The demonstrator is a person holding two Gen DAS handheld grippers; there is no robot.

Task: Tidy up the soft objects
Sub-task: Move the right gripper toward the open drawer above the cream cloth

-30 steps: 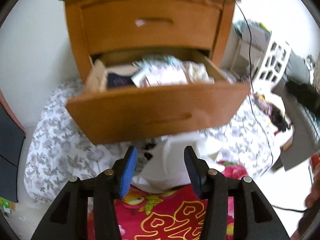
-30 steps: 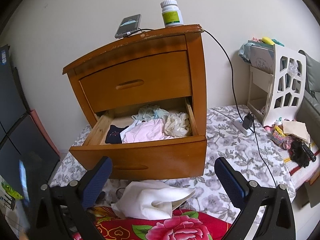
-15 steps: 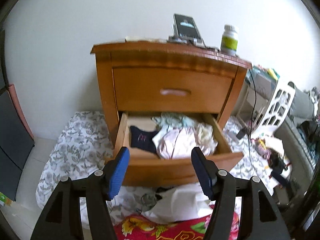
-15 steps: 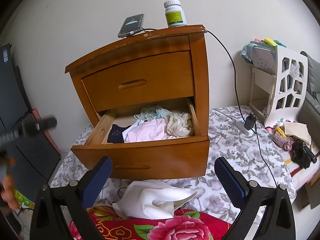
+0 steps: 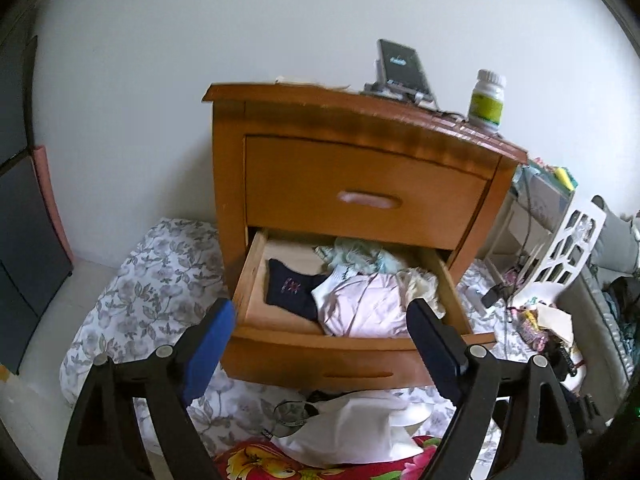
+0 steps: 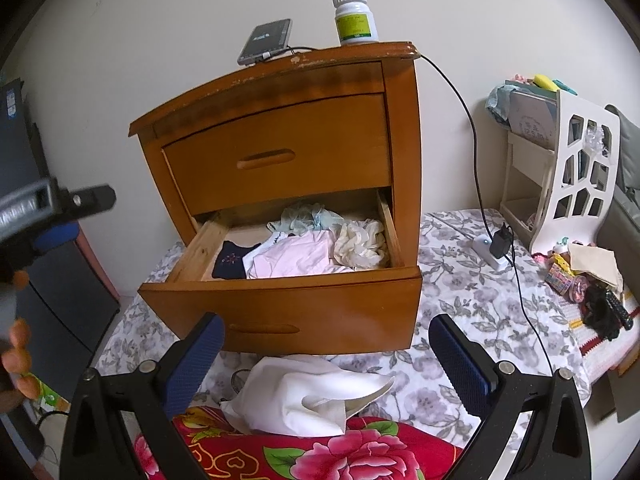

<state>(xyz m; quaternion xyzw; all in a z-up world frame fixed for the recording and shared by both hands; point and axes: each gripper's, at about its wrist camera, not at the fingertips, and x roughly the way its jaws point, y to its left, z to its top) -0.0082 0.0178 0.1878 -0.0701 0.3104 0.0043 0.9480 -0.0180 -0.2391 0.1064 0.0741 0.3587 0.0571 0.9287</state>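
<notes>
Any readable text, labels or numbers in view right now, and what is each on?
None reads clearly.
Green label on the white bottle: print too small.
Phone screen: white mark, blurred.
Grey card in the white rack: faint characters, unreadable.
Black strap by the white cloth: white lettering, too small.

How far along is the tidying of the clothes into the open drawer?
Done: several garments, including a pink one and a dark one, lie in the open lower drawer. In hand: nothing; the left gripper is opening on air and the right gripper is open. Left: the white cloth on the floor bedding.
</notes>
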